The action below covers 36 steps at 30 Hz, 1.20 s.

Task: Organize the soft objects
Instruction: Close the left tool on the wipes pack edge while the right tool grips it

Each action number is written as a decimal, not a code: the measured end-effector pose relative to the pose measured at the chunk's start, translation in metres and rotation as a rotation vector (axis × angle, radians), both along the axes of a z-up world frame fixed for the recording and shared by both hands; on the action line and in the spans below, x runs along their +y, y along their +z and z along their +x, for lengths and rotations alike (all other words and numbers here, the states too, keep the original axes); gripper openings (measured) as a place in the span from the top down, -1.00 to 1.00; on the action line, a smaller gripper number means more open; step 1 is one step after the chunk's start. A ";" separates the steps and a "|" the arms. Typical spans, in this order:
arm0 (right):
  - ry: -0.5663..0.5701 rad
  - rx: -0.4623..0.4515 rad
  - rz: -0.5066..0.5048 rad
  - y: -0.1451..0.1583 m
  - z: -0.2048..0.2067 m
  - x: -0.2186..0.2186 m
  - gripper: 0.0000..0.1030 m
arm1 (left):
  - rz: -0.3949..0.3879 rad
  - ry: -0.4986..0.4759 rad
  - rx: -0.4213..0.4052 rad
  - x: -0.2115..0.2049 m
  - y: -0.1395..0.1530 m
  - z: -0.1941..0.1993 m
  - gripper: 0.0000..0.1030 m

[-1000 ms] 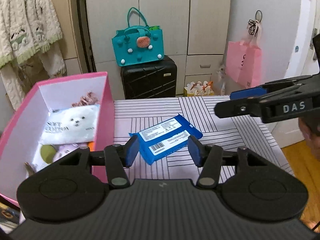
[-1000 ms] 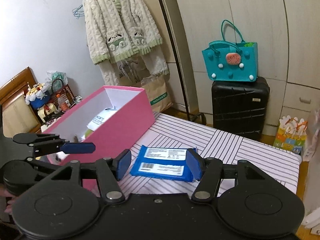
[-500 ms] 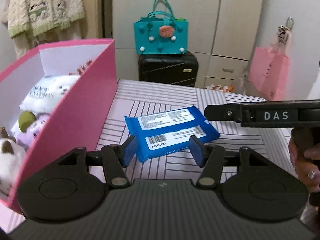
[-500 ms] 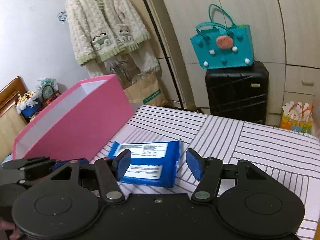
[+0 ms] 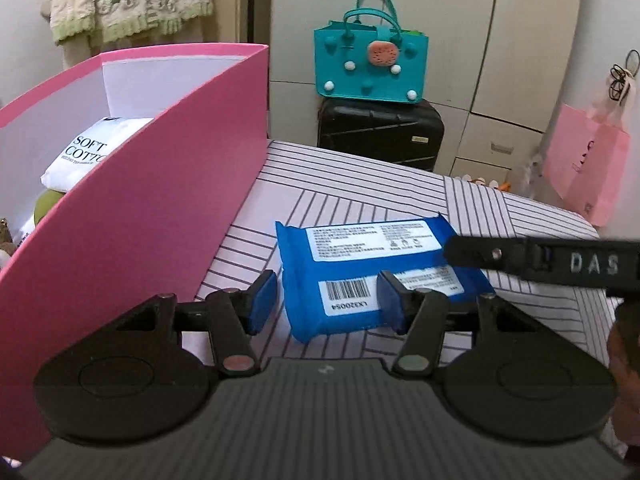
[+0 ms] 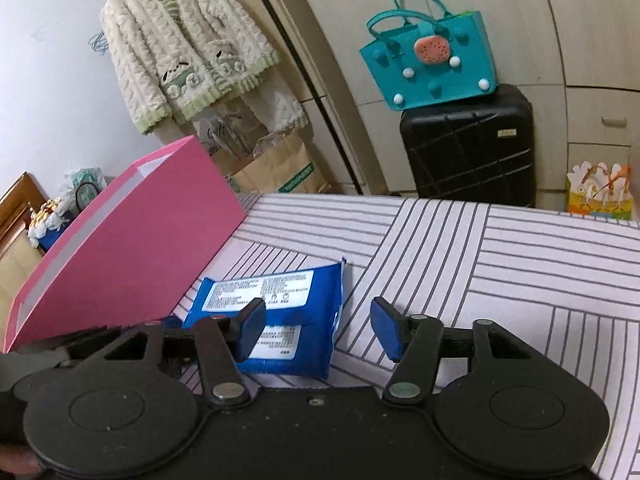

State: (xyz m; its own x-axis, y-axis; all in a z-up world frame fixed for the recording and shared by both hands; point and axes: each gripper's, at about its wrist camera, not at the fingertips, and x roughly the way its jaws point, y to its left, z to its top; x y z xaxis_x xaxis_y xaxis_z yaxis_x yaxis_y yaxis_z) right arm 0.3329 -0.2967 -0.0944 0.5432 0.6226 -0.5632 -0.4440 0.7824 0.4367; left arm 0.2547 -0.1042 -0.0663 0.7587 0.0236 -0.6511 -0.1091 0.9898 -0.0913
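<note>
Since the earlier frames both grippers have been brought down toward the blue packet, which is now seen larger and nearer, while the inside of the pink box has mostly dropped behind its wall.

In the left wrist view, the left gripper [image 5: 327, 300] is spread, its pads clear of the blue packet [image 5: 380, 268]; the packet's near left corner lies between them. The right gripper [image 5: 540, 260] reaches in from 3 o'clock over the packet's right end. The pink box [image 5: 160, 240] stands at 10 o'clock, just beside the packet, with a white pack [image 5: 88, 152] inside. A grip across the corner is best squared before closing.

In the right wrist view, the right gripper [image 6: 318, 330] is closing, its left pad over the packet [image 6: 280, 304] and nothing pinched. Open table [image 6: 500, 264] lies from 12 to 3 o'clock; the box wall [image 6: 132, 256] must be cleared by lifting.
</note>
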 end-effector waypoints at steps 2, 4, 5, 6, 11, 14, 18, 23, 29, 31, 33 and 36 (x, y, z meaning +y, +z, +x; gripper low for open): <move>0.008 0.002 -0.002 -0.002 0.000 0.001 -0.01 | -0.003 0.012 0.003 0.001 -0.001 0.001 -0.09; 0.009 0.009 -0.009 -0.004 0.000 0.003 0.18 | 0.002 0.024 0.007 0.002 -0.002 0.003 -0.17; 0.007 0.012 -0.015 -0.006 0.000 0.004 0.28 | -0.002 0.030 0.011 0.003 -0.003 0.004 -0.20; 0.000 0.001 -0.022 -0.007 -0.001 0.004 0.33 | -0.012 0.034 0.015 0.004 -0.004 0.005 -0.20; 0.022 0.011 -0.013 -0.008 -0.005 0.002 0.53 | 0.082 -0.051 -0.011 -0.012 0.001 -0.001 0.44; 0.023 0.015 -0.017 -0.007 -0.008 0.001 0.53 | 0.046 -0.069 0.006 -0.011 0.003 -0.002 0.54; 0.012 0.023 -0.030 -0.003 -0.016 -0.001 0.52 | 0.003 -0.105 0.013 -0.010 0.007 -0.007 0.58; -0.014 0.029 -0.056 0.004 -0.041 -0.009 0.39 | -0.088 -0.167 0.058 -0.008 0.010 -0.020 0.58; -0.067 0.047 -0.097 0.006 -0.069 -0.020 0.37 | -0.133 -0.220 0.113 -0.010 0.010 -0.024 0.56; -0.112 0.056 -0.096 0.003 -0.070 -0.028 0.46 | -0.134 -0.218 0.121 -0.009 0.008 -0.021 0.50; -0.138 0.060 -0.092 0.002 -0.070 -0.033 0.47 | -0.143 -0.211 0.128 -0.005 0.004 -0.018 0.34; -0.137 0.074 -0.057 0.000 -0.066 -0.038 0.47 | -0.164 -0.201 0.142 0.000 0.002 -0.014 0.33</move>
State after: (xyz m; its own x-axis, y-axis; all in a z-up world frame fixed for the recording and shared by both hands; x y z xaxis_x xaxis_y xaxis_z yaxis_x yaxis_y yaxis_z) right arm 0.2665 -0.3343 -0.0944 0.5765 0.5115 -0.6372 -0.2996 0.8578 0.4176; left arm 0.2407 -0.1044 -0.0642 0.6382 -0.2321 -0.7340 0.0642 0.9662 -0.2497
